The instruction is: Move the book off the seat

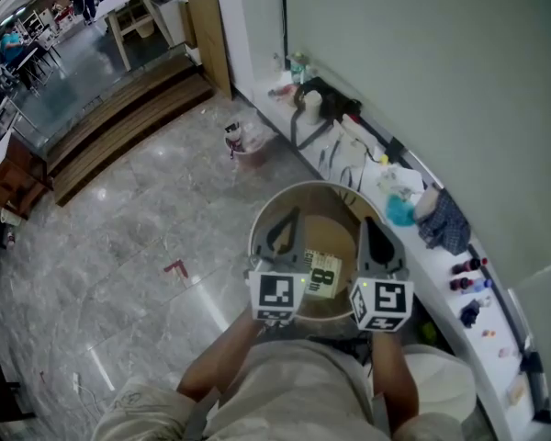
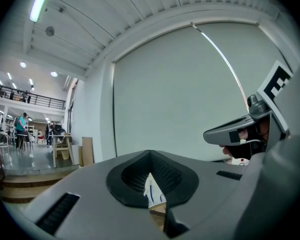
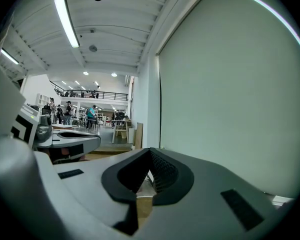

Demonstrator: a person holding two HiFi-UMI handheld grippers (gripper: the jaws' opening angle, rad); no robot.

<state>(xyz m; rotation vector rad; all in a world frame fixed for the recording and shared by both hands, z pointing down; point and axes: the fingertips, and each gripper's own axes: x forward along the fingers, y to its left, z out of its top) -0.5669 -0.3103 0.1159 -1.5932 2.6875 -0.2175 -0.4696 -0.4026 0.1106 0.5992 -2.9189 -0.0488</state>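
Observation:
A round wooden seat with a pale rim stands below me in the head view. On it lies the book, pale with a large dark "8" on its cover. My left gripper hovers over the seat's left part and is shut with nothing held. My right gripper hovers over the seat's right part, also shut and holding nothing. The book lies between the two marker cubes. In the left gripper view the jaws meet and the right gripper shows alongside. The right gripper view shows its jaws closed, with the left gripper beside it.
A white ledge runs along the wall on the right, carrying a teal object, a blue cloth and small bottles. A small bin stands on the marble floor. Wooden steps lie at the far left.

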